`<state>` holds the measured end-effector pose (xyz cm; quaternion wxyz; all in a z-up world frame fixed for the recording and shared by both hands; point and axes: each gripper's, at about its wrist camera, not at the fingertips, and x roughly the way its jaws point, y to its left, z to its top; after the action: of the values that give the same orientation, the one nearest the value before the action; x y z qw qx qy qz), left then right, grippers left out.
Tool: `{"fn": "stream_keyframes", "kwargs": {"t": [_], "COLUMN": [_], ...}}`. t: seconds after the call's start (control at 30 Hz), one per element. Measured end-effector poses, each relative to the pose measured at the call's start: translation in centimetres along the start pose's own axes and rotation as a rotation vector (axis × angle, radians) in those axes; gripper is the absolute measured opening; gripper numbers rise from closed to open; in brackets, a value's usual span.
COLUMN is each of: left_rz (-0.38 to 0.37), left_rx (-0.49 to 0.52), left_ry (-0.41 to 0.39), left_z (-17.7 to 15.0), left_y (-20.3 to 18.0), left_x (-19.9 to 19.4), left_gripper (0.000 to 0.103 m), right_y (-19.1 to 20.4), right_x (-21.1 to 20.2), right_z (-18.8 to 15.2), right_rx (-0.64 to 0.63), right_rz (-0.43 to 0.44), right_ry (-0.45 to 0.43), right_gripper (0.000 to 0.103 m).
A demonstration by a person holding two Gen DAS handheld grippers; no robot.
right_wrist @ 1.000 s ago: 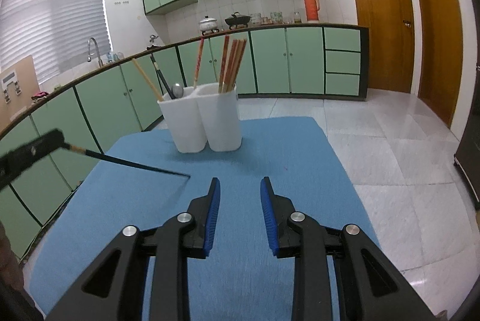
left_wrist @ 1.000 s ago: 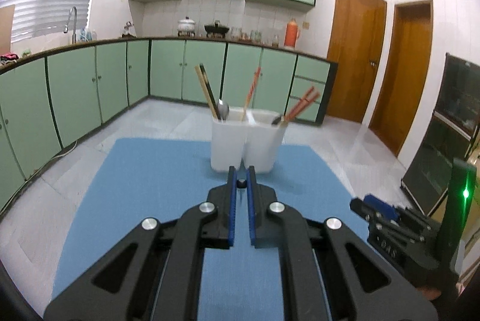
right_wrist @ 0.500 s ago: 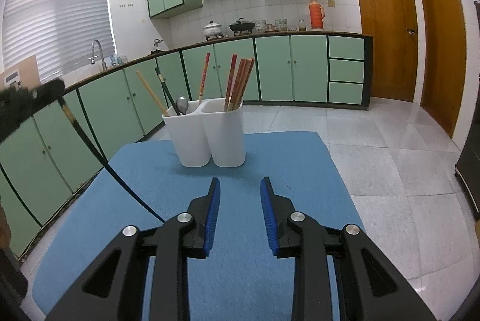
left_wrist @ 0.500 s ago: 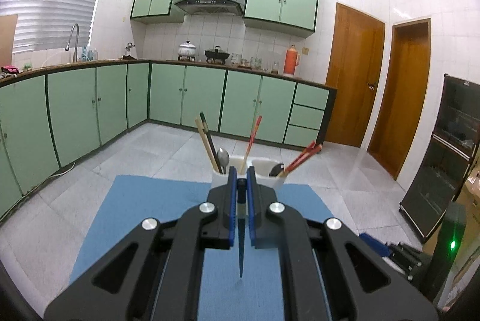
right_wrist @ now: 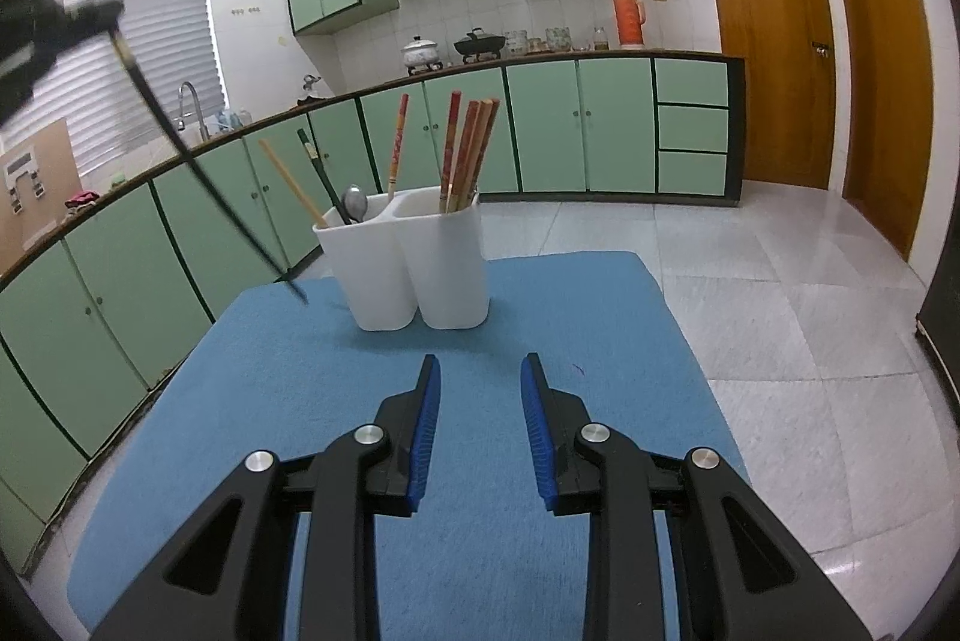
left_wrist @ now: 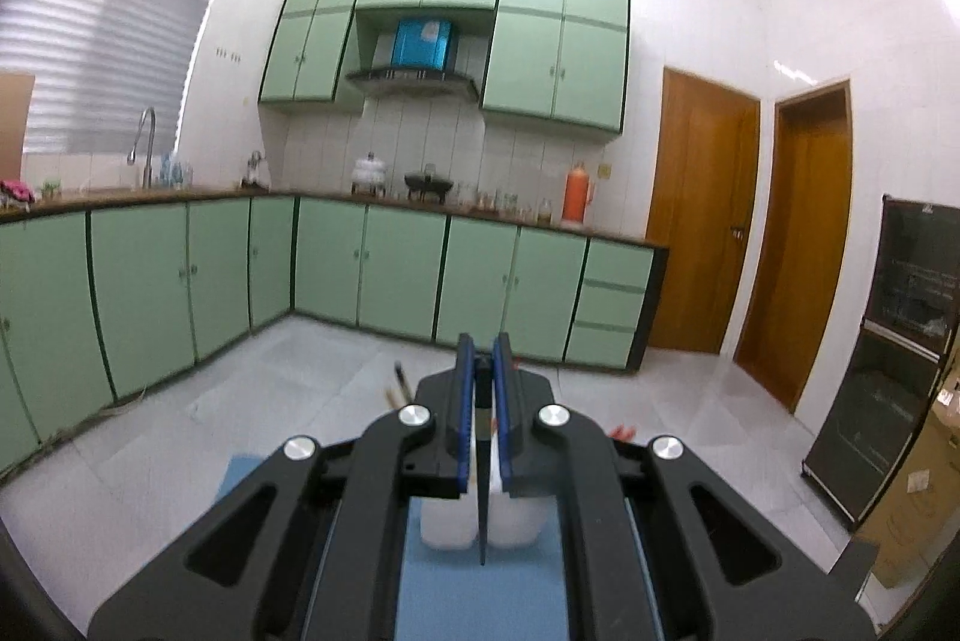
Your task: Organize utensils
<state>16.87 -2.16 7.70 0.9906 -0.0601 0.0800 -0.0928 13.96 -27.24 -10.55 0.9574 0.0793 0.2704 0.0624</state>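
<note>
Right now your left gripper [left_wrist: 482, 359] has its jaws clamped on a dark chopstick [left_wrist: 482, 491], pinched near the thick end so the thin tip hangs straight down between the blue pads. That grip makes sense: held by the top, the stick can be lowered tip first into a narrow opening. From the left wrist view the tip dangles in front of the white holder [left_wrist: 456, 527], which sits mostly hidden behind the gripper body; whether the tip is over a compartment you cannot tell from there.

The right wrist view helps. Your right gripper [right_wrist: 480, 371] hovers low over the blue mat [right_wrist: 540, 317] with its jaws apart and nothing between them, parked clear so it does not block the drop. Beyond it, the holder [right_wrist: 420, 275] stands on the mat, two compartments joined side by side. The left one holds a pale chopstick [right_wrist: 292, 190], a dark one [right_wrist: 321, 176] and a spoon [right_wrist: 355, 202]; the right one holds a bunch of reddish chopsticks [right_wrist: 468, 155], with one more patterned stick [right_wrist: 396, 146] near the divider. Your held chopstick [right_wrist: 198, 167] slants down at the upper left of that view, its tip near the mat and left of the holder, not yet above the rim.

Judging by the sorting, the dark stick likely belongs with its dark mate in the left compartment. You will need to carry it rightward and raise the tip above the rim first.

Farther back are green cabinets [right_wrist: 612, 125] and a wooden door [right_wrist: 774, 35].
</note>
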Motion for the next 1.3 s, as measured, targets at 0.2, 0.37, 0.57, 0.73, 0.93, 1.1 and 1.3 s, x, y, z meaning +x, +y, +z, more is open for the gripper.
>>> {"fn": "stream_keyframes", "kwargs": {"t": [0.2, 0.37, 0.57, 0.73, 0.93, 1.1, 1.3], "left_rz": [0.012, 0.013, 0.005, -0.006, -0.004, 0.015, 0.032], "left_rx": [0.016, -0.001, -0.008, 0.000, 0.036, 0.058, 0.048], "left_ry": [-0.089, -0.121, -0.151, -0.120, 0.027, 0.072, 0.137], "left_z": [2.5, 2.8, 2.6, 0.7, -3.7, -6.9, -10.5], "left_y": [-1.3, -1.4, -1.4, -1.2, -0.2, 1.7, 3.2], "left_x": [1.0, 3.9, 7.6, 11.4, 14.4, 12.1, 8.6], "left_gripper": [0.005, 0.005, 0.005, 0.005, 0.007, 0.013, 0.013], "right_y": [-0.4, -0.5, -0.7, -0.8, -0.8, -0.9, -0.6], "right_x": [1.1, 2.1, 3.6, 4.4, 4.6, 4.8, 4.7], "right_z": [0.2, 0.1, 0.1, 0.3, 0.3, 0.7, 2.2], "right_rx": [0.002, -0.002, -0.001, -0.006, -0.014, -0.021, -0.042], "right_rz": [-0.001, -0.005, -0.018, -0.025, -0.035, -0.052, -0.057], "right_ry": [0.011, 0.029, 0.057, 0.066, 0.070, 0.060, 0.025], "right_gripper": [0.028, 0.028, 0.028, 0.028, 0.028, 0.028, 0.028]}}
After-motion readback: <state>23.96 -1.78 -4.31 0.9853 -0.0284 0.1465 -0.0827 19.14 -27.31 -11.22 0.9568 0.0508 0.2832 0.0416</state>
